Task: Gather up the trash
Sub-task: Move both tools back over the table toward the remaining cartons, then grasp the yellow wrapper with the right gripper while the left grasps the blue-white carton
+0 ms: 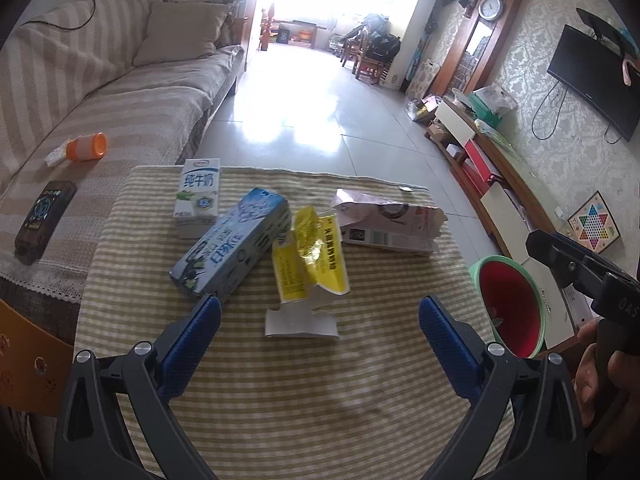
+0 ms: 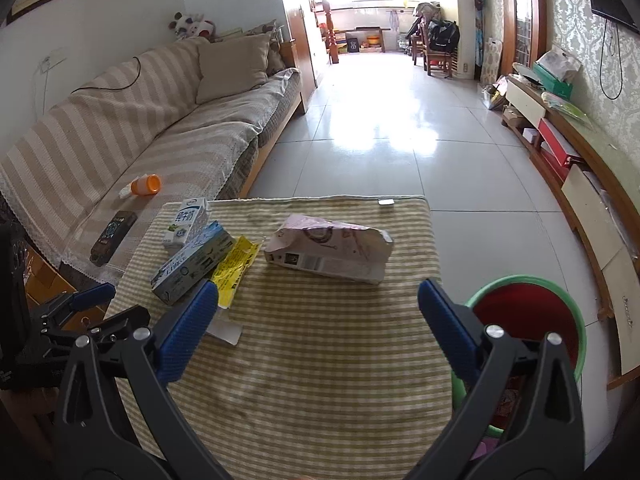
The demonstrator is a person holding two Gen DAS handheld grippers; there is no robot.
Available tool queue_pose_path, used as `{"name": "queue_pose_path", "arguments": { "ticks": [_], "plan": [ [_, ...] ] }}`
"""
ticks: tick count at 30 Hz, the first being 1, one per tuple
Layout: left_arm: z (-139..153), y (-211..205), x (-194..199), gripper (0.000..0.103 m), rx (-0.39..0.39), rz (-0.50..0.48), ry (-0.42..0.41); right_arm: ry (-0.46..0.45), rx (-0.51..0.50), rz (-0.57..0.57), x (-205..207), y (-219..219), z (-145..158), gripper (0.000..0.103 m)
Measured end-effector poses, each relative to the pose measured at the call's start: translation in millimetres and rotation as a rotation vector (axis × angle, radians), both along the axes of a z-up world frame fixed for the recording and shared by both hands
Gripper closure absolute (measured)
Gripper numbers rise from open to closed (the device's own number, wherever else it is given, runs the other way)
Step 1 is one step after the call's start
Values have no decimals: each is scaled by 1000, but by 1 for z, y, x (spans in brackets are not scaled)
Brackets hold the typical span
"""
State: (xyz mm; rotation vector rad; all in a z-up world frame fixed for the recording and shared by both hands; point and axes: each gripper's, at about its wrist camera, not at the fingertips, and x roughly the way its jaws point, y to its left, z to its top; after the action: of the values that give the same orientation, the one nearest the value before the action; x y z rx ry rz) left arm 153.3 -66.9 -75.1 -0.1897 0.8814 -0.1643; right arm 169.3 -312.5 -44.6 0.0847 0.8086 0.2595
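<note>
Four pieces of trash: they all lie on the table [image 1: 360,400], which has a striped green and cream cloth.
Milk carton [image 1: 199,196]: it is small and white and stands up at the far left of the table.
Blue box [image 1: 232,246]: it is long and lies on its side, touching the milk carton.
Yellow wrapper [image 1: 310,258]: it is crumpled and lies in the middle, just beside the blue box, with a torn white flap at its near end.
Torn bag [image 2: 330,250]: it is pale with pink on it and lies on its side, far right on the table.
Bin [image 2: 528,312]: it is red inside with a green rim and stands on the floor just off the right side of the table.
Left gripper [image 1: 320,314]: its blue fingers are wide apart and hold nothing. It hangs over the near part of the table, and the yellow wrapper's white flap lies between the fingers.
Right gripper [image 2: 318,300]: its fingers are wide apart too, with nothing in them. It hangs over the table near the torn bag, and the bin is just behind its right finger.
Hand [image 1: 596,376]: it holds the right gripper's handle, at the right edge of the left camera view.
Couch [image 2: 140,120]: it is striped and stands left of the table, with an orange cup [image 2: 147,184] and a dark remote [image 2: 113,232] on the seat.
</note>
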Motion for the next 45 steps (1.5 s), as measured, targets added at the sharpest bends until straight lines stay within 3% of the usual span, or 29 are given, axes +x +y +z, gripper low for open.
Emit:
{"name": "queue_pose_path", "arguments": {
  "ticks": [11, 21, 29, 35, 38, 39, 43, 45],
  "plan": [
    [-20, 44, 7, 8, 31, 62, 19, 60, 29, 70, 16, 46, -23, 5],
    [-64, 71, 46, 8, 126, 21, 107, 193, 76, 114, 48, 91, -81, 5],
    [-93, 75, 72, 9, 178, -25, 119, 270, 111, 142, 74, 120, -117, 5],
    [-105, 73, 86, 20, 190, -48, 123, 312, 122, 150, 91, 133, -137, 5],
    [-110, 73, 90, 33, 173, -53, 123, 333, 120, 152, 96, 138, -146, 21],
    [-111, 72, 91, 45, 166, -56, 125, 339, 118, 151, 97, 139, -149, 31],
    [-111, 71, 88, 49, 161, -50, 110, 334, 126, 145, 98, 135, -150, 62],
    [-110, 69, 85, 49, 158, -49, 106, 339, 142, 153, 98, 134, -149, 69]
  ]
}}
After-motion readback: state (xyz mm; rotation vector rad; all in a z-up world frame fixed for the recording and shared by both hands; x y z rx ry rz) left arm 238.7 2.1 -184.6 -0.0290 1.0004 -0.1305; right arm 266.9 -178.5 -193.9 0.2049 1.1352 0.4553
